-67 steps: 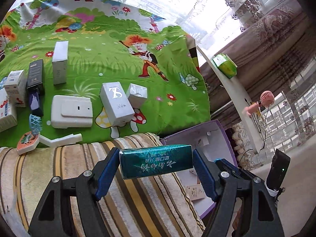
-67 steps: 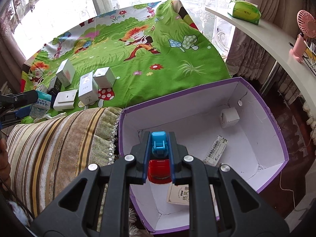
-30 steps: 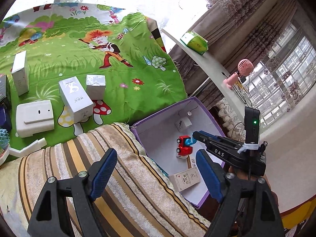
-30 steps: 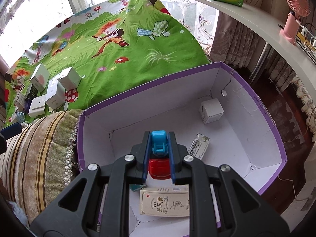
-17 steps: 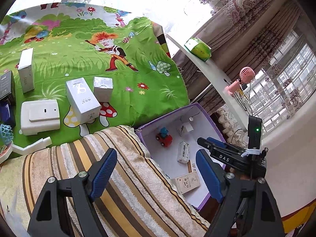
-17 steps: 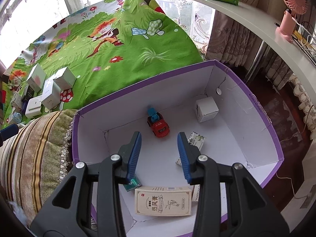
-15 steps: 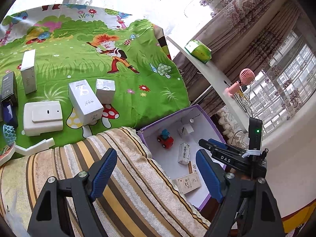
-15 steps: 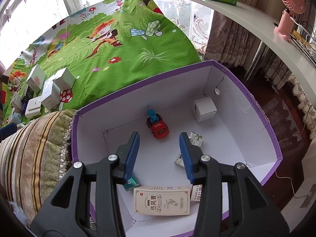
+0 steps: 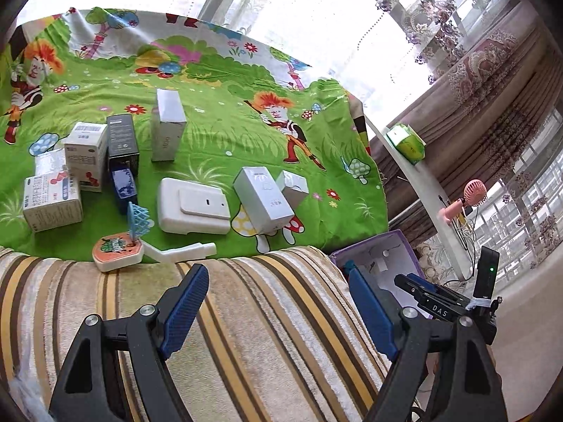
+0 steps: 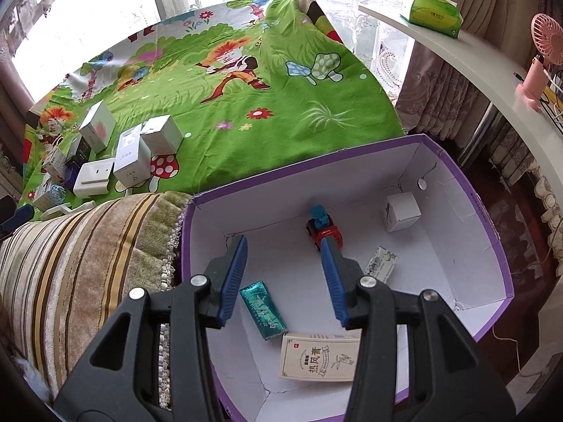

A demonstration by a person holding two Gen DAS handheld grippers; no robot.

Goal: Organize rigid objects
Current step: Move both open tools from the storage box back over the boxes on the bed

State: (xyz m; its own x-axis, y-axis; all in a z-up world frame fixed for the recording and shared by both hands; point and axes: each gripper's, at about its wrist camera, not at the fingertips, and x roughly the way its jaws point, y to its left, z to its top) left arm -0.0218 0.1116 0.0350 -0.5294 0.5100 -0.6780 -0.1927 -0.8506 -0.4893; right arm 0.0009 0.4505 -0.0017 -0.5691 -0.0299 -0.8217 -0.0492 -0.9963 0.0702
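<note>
Right gripper (image 10: 283,274) angled down over purple box (image 10: 471,190), jaws apart and empty after just opening. Red toy car (image 10: 325,230), clamped a second ago, now on box floor beyond. Left gripper (image 9: 278,311) wide apart, empty, swung back toward cartons on green sheet (image 9: 218,133).

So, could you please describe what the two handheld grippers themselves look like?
Both match: the left gripper and the right gripper have matte black plastic arms with silver round screw heads, ending in flat blue ribbed pads as jaws. Seen from the left wrist camera, the right gripper's body carries white "DAS" lettering and an upright black module with a green light, held on with white tape.
</note>
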